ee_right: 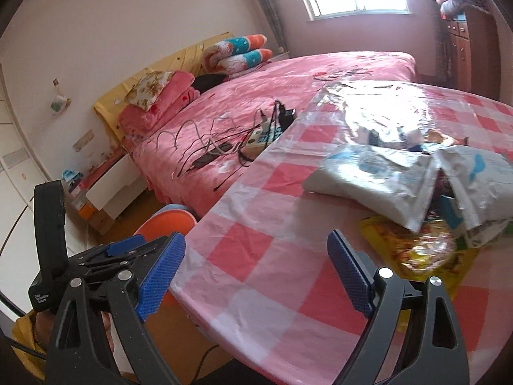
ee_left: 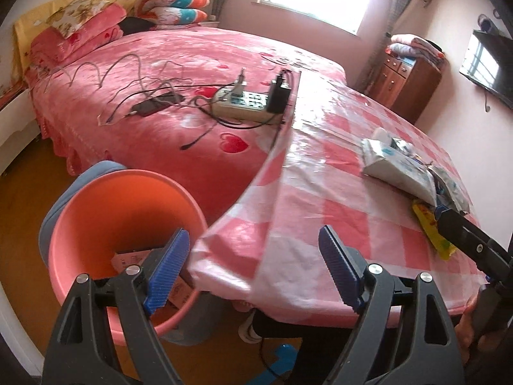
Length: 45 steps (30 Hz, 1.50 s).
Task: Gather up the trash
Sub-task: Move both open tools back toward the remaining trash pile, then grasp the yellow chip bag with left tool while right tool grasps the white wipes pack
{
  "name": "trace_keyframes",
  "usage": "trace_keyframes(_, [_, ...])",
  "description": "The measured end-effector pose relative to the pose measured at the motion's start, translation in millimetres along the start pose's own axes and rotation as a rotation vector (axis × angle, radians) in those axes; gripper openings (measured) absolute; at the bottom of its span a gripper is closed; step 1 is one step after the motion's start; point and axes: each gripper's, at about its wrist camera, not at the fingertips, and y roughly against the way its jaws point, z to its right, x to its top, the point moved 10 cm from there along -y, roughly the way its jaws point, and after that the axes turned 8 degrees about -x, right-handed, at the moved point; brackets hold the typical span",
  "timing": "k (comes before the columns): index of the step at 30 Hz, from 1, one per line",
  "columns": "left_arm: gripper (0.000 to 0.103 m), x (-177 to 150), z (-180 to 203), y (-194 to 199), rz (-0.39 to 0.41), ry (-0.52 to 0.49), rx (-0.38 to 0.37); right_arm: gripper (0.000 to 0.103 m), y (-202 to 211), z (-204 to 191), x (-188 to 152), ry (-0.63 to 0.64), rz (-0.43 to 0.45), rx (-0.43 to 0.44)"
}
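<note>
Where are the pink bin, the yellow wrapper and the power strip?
pink bin point(ee_left: 96, 205): left wrist view, inner wall.
yellow wrapper point(ee_right: 413, 247): right wrist view, crinkled middle.
power strip point(ee_left: 243, 102): left wrist view, top face.

One orange bin point(ee_left: 121, 224); one yellow wrapper point(ee_right: 413, 247); two white plastic bags point(ee_right: 368, 179); one power strip point(ee_left: 243, 102).

Both tongs, left point(ee_left: 255, 269) and right point(ee_right: 256, 272), gape empty.
</note>
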Motion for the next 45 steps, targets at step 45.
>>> trace_keyframes(45, [0.083, -31, 233, -93, -0.307, 0.023, -0.348, 0.074, 73, 229, -17, -0.607, 0.166, 0.166])
